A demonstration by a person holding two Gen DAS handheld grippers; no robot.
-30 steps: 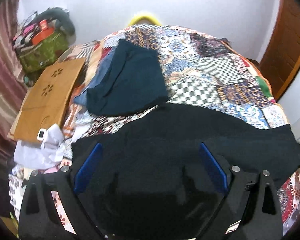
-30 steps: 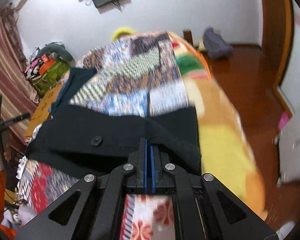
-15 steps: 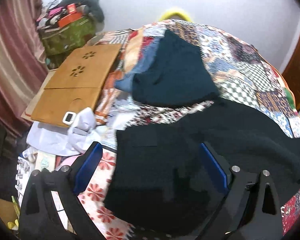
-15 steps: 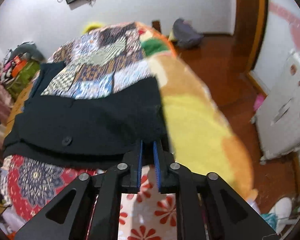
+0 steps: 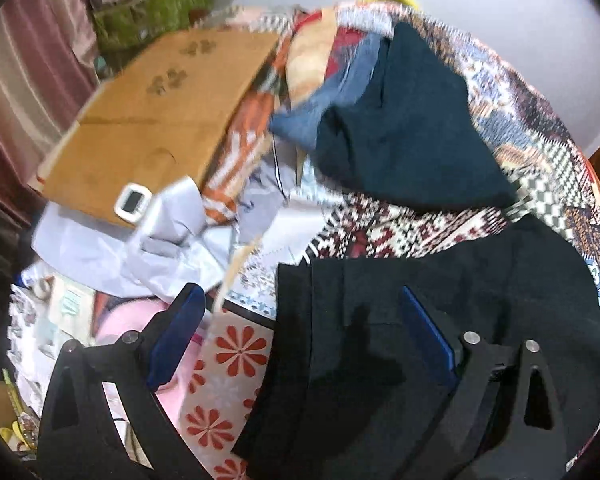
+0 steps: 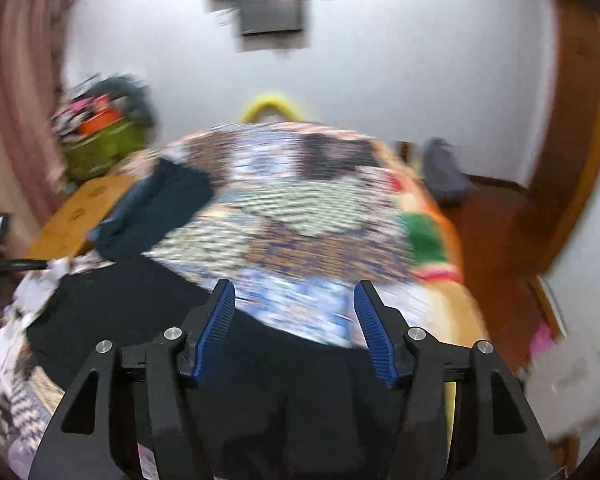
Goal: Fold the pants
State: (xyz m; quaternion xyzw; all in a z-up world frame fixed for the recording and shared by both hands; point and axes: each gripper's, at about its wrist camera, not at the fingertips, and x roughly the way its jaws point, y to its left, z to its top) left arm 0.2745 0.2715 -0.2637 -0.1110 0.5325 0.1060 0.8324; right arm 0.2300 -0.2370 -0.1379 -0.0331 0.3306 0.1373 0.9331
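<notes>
Black pants (image 5: 440, 320); multicoloured patchwork bedspread (image 6: 300, 216).

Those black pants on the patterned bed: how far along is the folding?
Partly done, I'd judge. The black fabric pants already lie as a doubled-over band across the patchwork quilt. Nothing is gripped: the right hand-held gripper is opening above them, and the left hand-held gripper hangs open over their end. Probably another fold remains.

I count two grippers, the left gripper (image 5: 300, 320) and the right gripper (image 6: 294, 320), one black pants (image 5: 400, 340) at six o'clock, one folded garment (image 5: 404, 128) at twelve, one wooden board (image 5: 152, 112) at ten.
</notes>
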